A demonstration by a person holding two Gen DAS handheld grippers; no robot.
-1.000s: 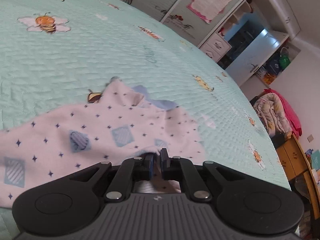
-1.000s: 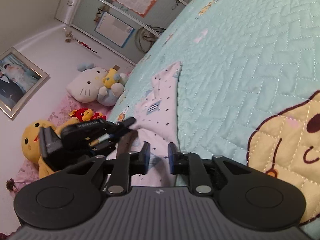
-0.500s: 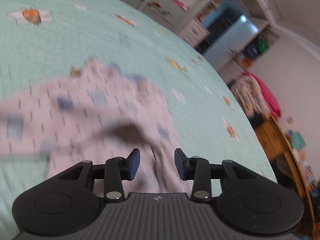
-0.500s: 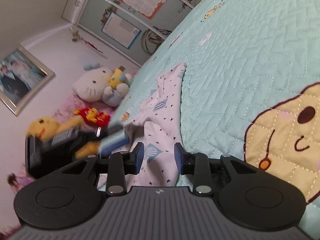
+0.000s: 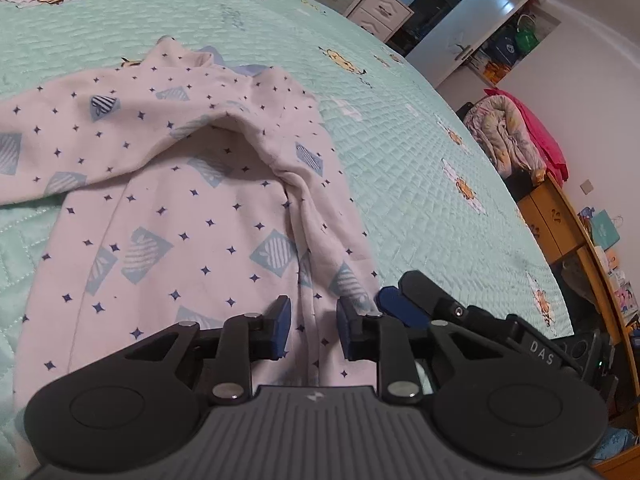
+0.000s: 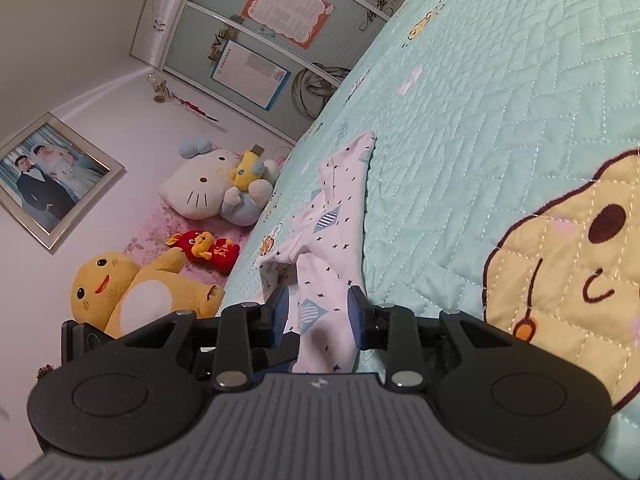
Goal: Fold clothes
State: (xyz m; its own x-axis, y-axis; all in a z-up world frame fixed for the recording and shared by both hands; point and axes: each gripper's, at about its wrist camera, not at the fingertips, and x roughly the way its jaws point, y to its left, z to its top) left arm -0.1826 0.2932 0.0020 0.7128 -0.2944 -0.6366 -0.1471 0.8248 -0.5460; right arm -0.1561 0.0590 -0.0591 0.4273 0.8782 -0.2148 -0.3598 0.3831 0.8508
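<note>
While the left gripper [image 5: 311, 330] was narrowing its jaws, a raised ridge of the garment [image 5: 192, 216] ran between the pads, though they had not yet pinched it. Just off its right side sat the right gripper [image 5: 390, 300], its blue tips nearly brushing the same hem. In its own view the right gripper [image 6: 318, 316] stood part-open too, a strip of the garment [image 6: 332, 240] lying between the pads with gaps on either side, so nothing was clamped there. Ahead of both, the pale star-printed cloth spread flat across the quilted bedspread [image 5: 400, 152], one sleeve flopped over the body and a rumpled seam climbing away from the left fingers. This looked like thin, limp cotton: light, no stiffness, liable to sag and bunch the instant it lifted. It should not slip much against the quilt, but a single layer could slide out of a loose pinch. Best hold, I judged, was that doubled ridge at the hem nearest the pads, one gripper at each end.
</note>
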